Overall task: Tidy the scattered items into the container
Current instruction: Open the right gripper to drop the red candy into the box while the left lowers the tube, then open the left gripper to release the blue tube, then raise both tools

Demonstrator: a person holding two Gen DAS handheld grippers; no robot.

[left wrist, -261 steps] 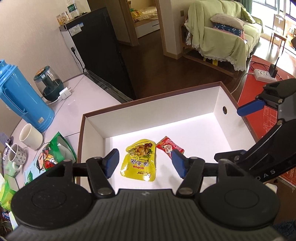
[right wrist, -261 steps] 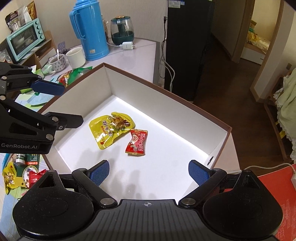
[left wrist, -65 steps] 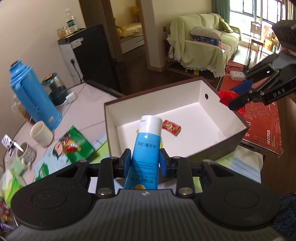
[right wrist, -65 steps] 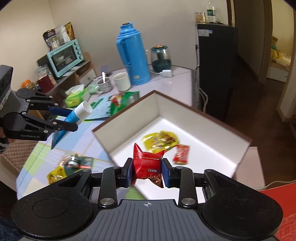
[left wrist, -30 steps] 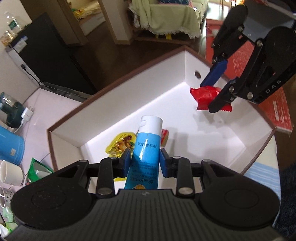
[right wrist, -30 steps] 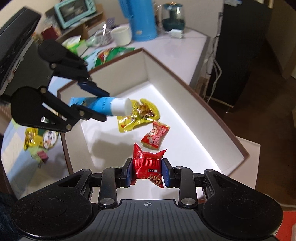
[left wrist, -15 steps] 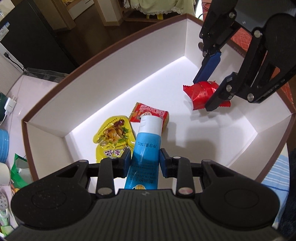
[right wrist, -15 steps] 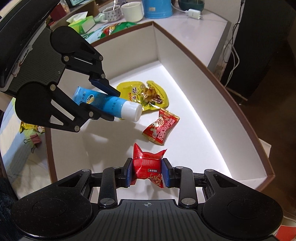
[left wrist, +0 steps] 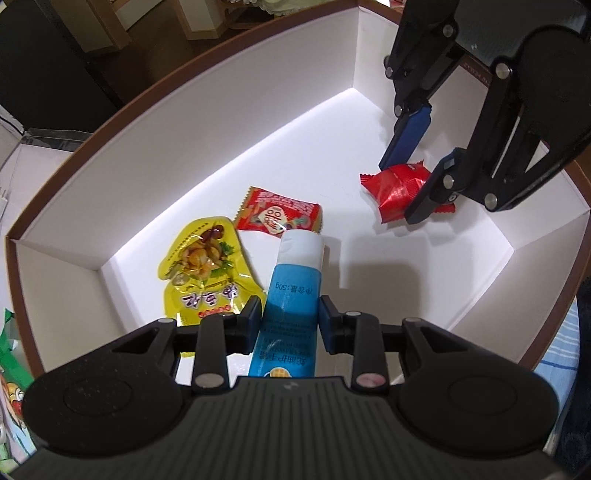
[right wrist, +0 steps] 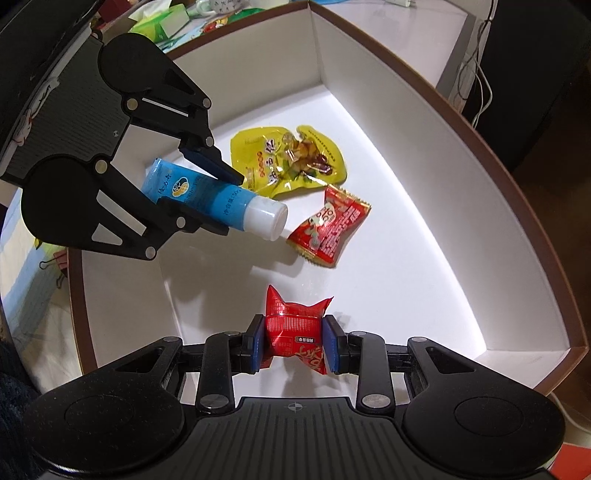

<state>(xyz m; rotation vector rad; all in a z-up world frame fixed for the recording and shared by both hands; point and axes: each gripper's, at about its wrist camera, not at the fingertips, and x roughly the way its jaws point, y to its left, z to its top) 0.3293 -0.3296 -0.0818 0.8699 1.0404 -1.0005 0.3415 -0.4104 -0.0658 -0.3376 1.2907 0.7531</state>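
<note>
A white box with a brown rim (left wrist: 258, 110) (right wrist: 424, 155) fills both views. My left gripper (left wrist: 291, 315) (right wrist: 214, 195) is shut on a blue tube with a white cap (left wrist: 293, 291) (right wrist: 221, 201), held low inside the box, cap pointing at the snacks. My right gripper (right wrist: 293, 341) (left wrist: 413, 184) is shut on a red foil packet (right wrist: 293, 328) (left wrist: 400, 184) just above the box floor near the right wall. On the floor lie a yellow snack pouch (left wrist: 201, 266) (right wrist: 291, 158) and a red candy wrapper (left wrist: 279, 216) (right wrist: 330, 227).
Outside the box, on the table's left side, lie green packets (right wrist: 162, 26) (left wrist: 7, 354), binder clips (right wrist: 55, 262) and a striped cloth (left wrist: 561, 358). Cables (right wrist: 476, 70) hang past the table's far edge beside a dark cabinet (left wrist: 48, 62).
Both grippers have sunk deeper into the box with their loads. The tube's cap now sits just over the red candy wrapper, and the red packet is close to the floor.
</note>
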